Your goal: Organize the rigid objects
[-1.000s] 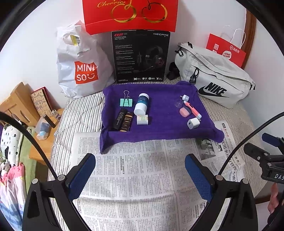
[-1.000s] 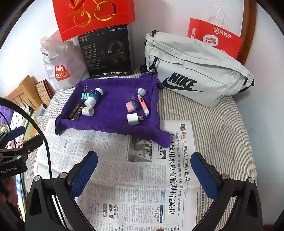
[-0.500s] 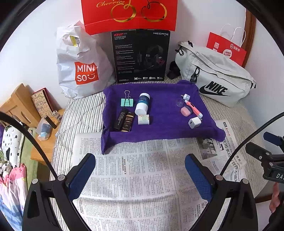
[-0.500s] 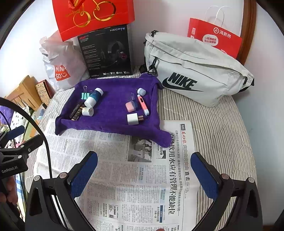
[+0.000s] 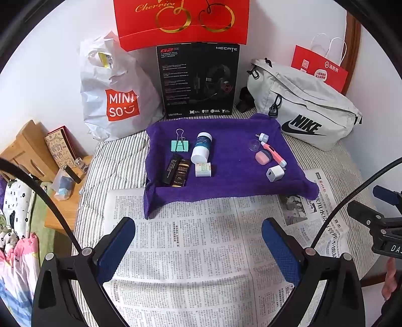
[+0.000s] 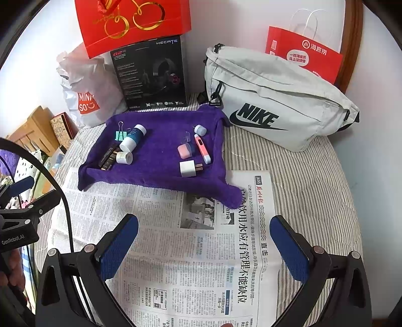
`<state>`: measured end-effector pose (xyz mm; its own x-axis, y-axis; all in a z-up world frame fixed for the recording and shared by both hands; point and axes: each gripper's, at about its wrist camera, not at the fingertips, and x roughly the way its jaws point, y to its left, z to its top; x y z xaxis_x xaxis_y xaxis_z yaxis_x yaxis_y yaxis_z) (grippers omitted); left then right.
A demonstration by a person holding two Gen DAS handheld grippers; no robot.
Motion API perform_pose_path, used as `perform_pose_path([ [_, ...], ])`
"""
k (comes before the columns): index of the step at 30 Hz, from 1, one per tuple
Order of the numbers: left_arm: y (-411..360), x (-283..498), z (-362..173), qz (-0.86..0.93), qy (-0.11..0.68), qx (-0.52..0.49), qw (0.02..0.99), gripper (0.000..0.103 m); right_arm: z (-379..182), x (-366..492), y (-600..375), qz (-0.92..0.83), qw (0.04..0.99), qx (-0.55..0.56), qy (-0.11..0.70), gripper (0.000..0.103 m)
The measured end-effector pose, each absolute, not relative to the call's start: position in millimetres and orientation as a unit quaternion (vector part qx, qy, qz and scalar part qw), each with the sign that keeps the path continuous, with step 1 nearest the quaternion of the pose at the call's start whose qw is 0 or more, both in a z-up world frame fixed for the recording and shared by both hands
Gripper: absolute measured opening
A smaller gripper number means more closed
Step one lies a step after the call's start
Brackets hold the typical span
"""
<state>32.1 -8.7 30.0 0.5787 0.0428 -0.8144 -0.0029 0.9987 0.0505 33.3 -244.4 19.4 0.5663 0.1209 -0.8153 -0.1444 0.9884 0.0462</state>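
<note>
**Both tongs wide over the newspaper, small items on the purple cloth**

Left wrist view: the left gripper [image 5: 198,241] hangs with its blue pads spread wide and nothing between them, above the newspaper [image 5: 191,251]. Beyond it lies the purple cloth [image 5: 231,176], which carries two groups. On its left part are a mint binder clip [image 5: 180,144], a blue-and-white bottle [image 5: 201,148] lying on its side, two dark tubes [image 5: 176,171] side by side, and a small white box [image 5: 203,170]. On its right part are a pink pen-like stick [image 5: 272,155], a pink pad [image 5: 262,158] just beside it, and a white charger plug [image 5: 274,173]. This view alone shows the side table [image 5: 60,201] at the left with clutter on it. The right gripper's body pokes in at the right edge.

Right wrist view: the right gripper [image 6: 204,242] is likewise spread wide and empty over the newspaper. Here the plug's prongs show, and the Nike bag [image 6: 276,100] fills the right, touching the cloth's far corner. The headset box [image 6: 150,73], the Miniso bag [image 6: 85,95] and the red gift bag [image 6: 133,22] line the wall.
</note>
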Motion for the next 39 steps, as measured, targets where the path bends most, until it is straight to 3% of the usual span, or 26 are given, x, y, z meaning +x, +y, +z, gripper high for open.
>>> perform_pose_path([
  [39, -5.5, 28.9, 32.0, 0.007, 0.455, 0.023, 0.890, 0.102, 17.7, 32.1, -243.5, 0.080, 0.884, -0.018, 0.460, 0.103],
])
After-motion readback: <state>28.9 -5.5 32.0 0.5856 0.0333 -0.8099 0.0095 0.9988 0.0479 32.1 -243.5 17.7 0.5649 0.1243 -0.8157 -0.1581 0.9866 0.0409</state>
